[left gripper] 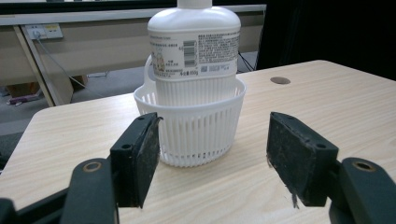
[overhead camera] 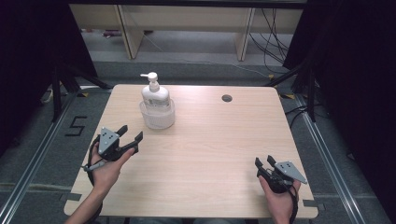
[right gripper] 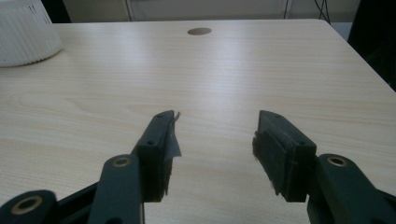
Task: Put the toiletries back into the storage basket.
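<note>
I'm looking at a lab recording bay: black curtains (overhead camera: 28, 60) flank the bare wooden table (overhead camera: 210, 144), floor rails (overhead camera: 32, 163), loose cables (overhead camera: 273, 42), taped number marker (overhead camera: 74, 126).

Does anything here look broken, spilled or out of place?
Mostly no: the pump bottle stands upright inside the white basket, and the table looks dry. One oddity: the right gripper has a bit of pad lining peeling at one jaw's tip.
</note>
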### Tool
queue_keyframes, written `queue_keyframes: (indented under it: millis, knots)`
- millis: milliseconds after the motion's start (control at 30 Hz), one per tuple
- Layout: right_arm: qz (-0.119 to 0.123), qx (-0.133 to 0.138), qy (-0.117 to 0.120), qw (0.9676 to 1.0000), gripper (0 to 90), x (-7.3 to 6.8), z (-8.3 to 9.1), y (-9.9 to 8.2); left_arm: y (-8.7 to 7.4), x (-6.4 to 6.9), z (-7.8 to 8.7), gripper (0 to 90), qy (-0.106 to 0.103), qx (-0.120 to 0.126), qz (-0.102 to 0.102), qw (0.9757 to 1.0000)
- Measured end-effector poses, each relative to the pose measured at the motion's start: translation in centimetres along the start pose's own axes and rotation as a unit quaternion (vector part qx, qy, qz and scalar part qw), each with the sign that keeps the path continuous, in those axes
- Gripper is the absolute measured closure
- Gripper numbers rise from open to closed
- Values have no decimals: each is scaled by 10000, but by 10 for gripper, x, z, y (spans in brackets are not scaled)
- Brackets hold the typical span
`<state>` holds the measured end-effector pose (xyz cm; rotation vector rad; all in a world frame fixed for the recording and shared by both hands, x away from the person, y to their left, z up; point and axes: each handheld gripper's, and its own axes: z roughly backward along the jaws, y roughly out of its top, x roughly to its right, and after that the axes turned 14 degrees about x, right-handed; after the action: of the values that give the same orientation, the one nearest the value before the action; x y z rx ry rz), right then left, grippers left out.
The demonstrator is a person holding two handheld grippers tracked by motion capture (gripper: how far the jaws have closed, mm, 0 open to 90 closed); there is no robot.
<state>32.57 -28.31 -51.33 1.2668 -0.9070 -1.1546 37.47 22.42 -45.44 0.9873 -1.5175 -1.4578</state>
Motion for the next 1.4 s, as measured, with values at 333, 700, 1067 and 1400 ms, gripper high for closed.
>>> queue_keyframes:
  millis: [333, 700, 1067, 1400]
  knots:
    - [-1, 11, -4, 10000, 484, 0, 0, 0, -33, -9, 15, 341, 37, -226, 12, 9997]
    - [-3, 6, 32, 10000, 484, 1, -1, 0, -61, -18, 20, 338, 11, -223, 10, 9998]
    - [46, -9, 36, 10000, 484, 2, 0, 0, -68, -23, 20, 336, 77, -242, 2, 9997]
    - [5, -9, 32, 10000, 484, 1, 0, 0, -68, -22, 20, 336, 68, -213, -7, 9998]
